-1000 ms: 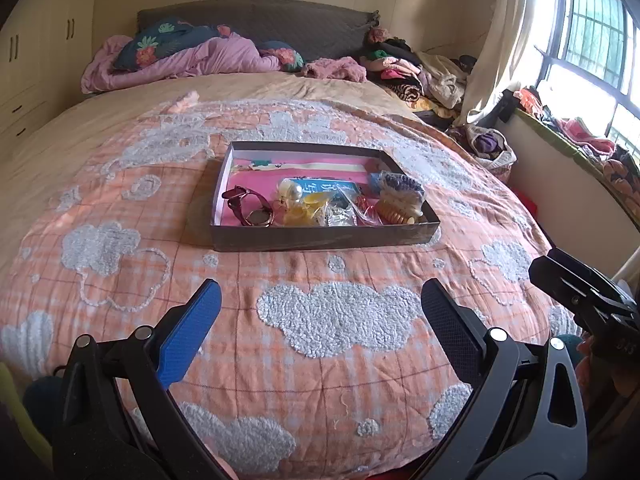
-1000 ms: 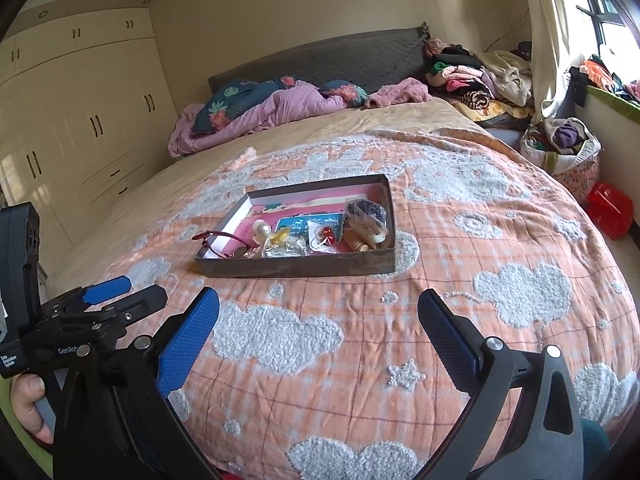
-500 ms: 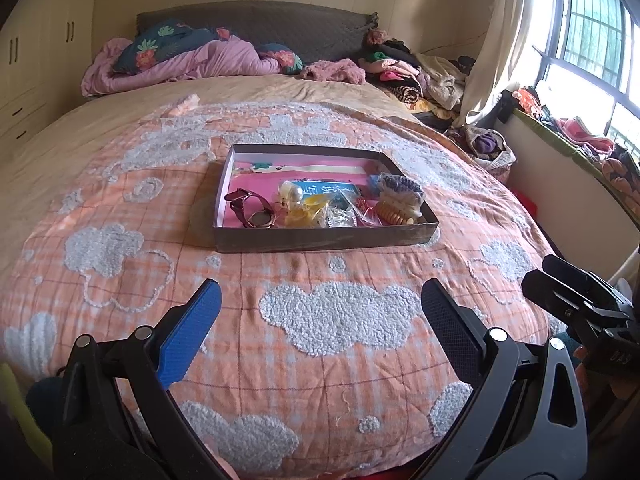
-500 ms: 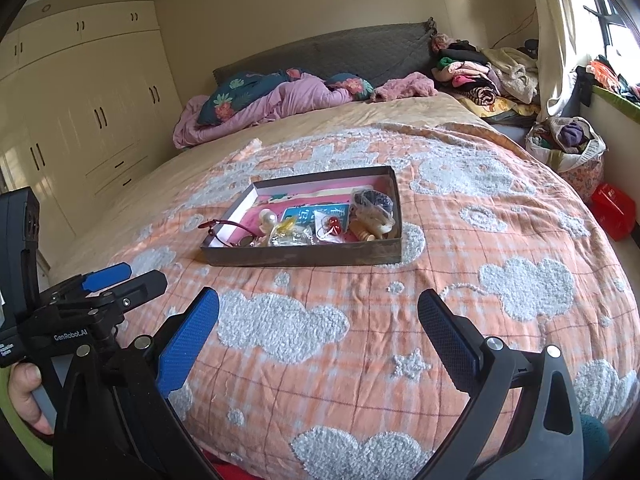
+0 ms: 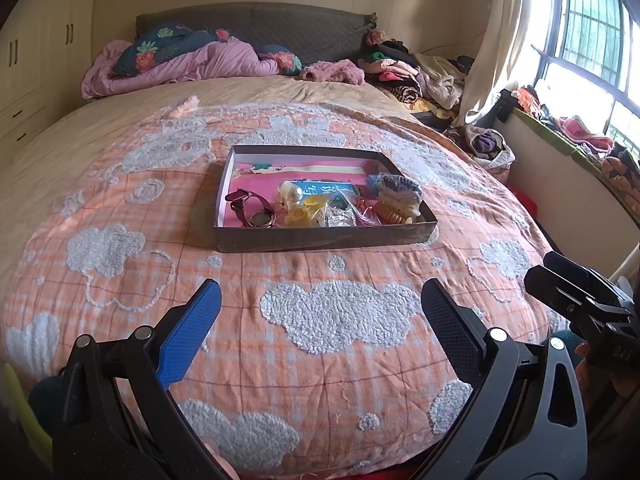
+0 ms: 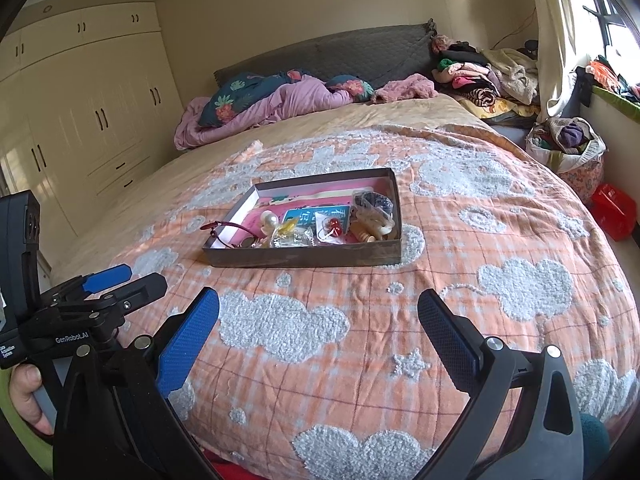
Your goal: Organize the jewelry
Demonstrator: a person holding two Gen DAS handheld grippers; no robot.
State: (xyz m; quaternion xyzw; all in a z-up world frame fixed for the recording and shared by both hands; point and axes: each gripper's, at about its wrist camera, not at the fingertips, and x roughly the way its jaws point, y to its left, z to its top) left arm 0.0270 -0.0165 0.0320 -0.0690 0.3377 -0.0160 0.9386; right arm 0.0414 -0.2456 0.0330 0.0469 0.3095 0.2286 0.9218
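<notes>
right wrist view: left gripper (image 6: pixel 116 282) body reads "genrobot.ai"

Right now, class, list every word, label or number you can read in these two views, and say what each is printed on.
"GenRobot.AI": on the black body of the left tool, right wrist view.
Small white print beside it: too small to read.
Characters on the blue card in the shallow dark box: blurred.
Embossed marks on the right tool: unclear.
</notes>
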